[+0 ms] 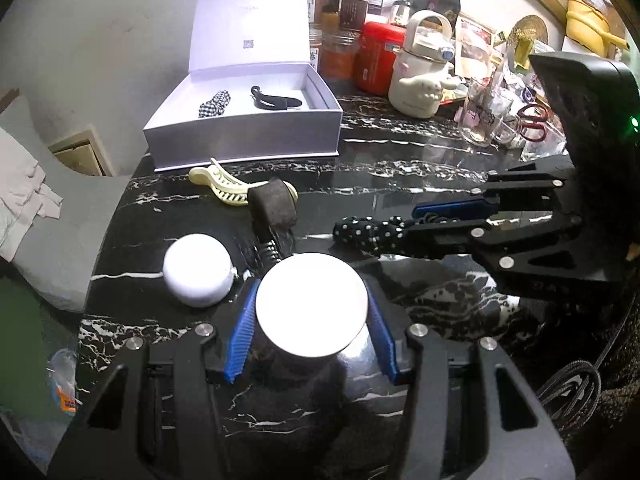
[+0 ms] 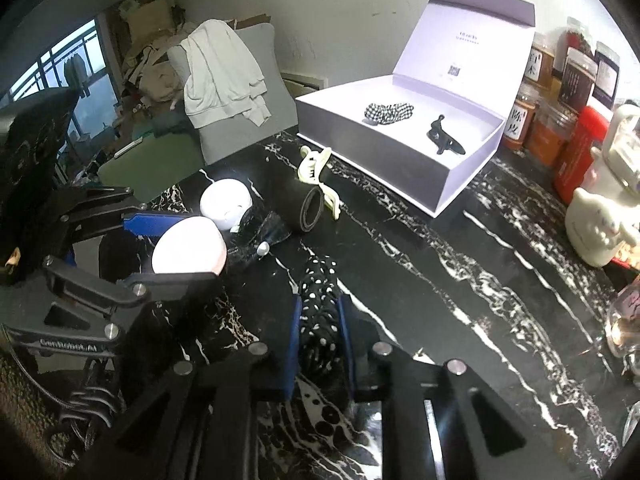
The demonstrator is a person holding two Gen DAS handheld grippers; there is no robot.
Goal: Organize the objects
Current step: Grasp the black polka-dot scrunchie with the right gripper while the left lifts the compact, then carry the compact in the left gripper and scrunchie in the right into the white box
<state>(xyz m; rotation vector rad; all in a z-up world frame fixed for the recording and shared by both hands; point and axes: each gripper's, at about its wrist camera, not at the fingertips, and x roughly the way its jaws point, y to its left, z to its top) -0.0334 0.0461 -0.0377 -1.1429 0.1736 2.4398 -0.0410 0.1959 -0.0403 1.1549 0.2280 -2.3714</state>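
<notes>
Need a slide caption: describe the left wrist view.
Left gripper holds a white-lidded jar; right gripper clamps a polka-dot scrunchie.

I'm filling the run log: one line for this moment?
left gripper: holds jar | right gripper: holds dotted scrunchie | box: open

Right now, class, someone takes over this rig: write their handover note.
Left gripper: shut on the white-lidded jar.
Right gripper: shut on the polka-dot scrunchie.
Done: checked scrunchie and black clip lie in the open white box.
Left: cream claw clip, dark roller and white round case lie on the marble table.
</notes>
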